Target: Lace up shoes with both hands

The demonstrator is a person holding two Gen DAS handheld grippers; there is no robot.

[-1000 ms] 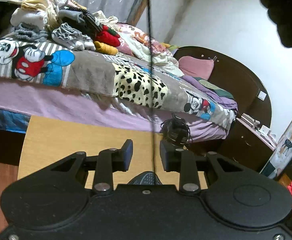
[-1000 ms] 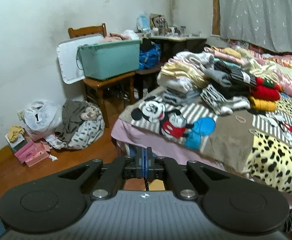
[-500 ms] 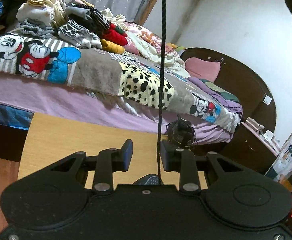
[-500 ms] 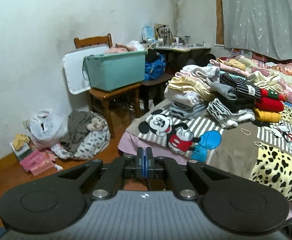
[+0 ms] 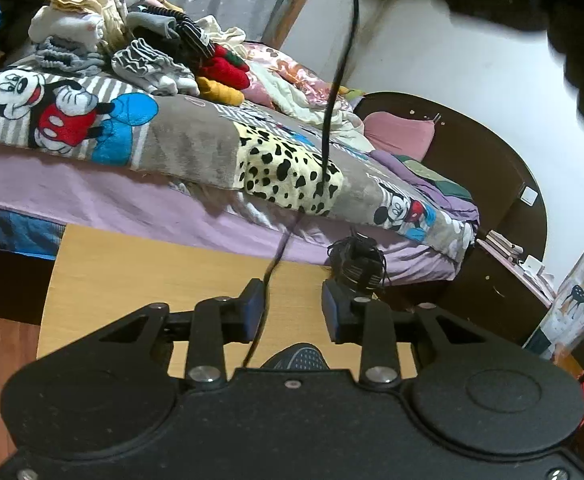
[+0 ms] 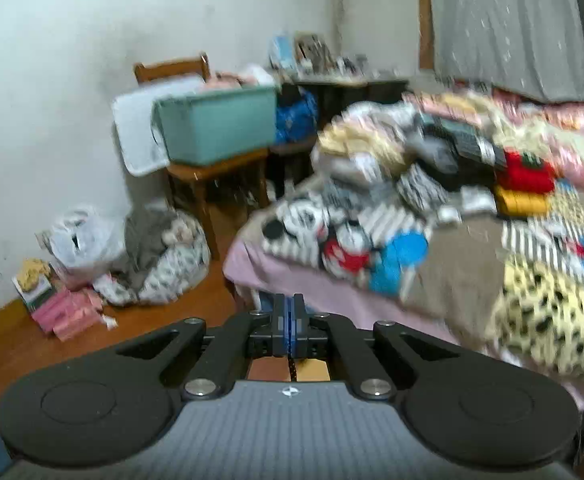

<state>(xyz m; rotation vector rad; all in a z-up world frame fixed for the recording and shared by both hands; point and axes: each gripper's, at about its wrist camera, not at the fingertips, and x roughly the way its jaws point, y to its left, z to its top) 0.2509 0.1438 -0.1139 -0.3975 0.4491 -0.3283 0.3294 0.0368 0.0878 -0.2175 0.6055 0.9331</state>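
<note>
In the left wrist view my left gripper (image 5: 292,310) is open and empty above a wooden table (image 5: 131,268). The dark grey toe of a shoe (image 5: 298,358) shows just below its fingers. A black shoelace (image 5: 332,120) runs from the shoe up between the fingers, close to the left pad, to the top of the view. My right gripper (image 6: 289,330) is shut on the black lace (image 6: 292,366), which hangs below its blue pads. The right wrist view is motion-blurred.
A bed (image 5: 179,148) with a cartoon blanket and piled clothes (image 5: 131,48) lies behind the table. A tangled black bundle (image 5: 358,262) sits at the table's far edge. A chair with a green tub (image 6: 215,128) and bags stand on the floor by the wall.
The lace has slackened and swung left, bending near the left finger. The right gripper is moving quickly, still shut on the lace. The left gripper stays open.
</note>
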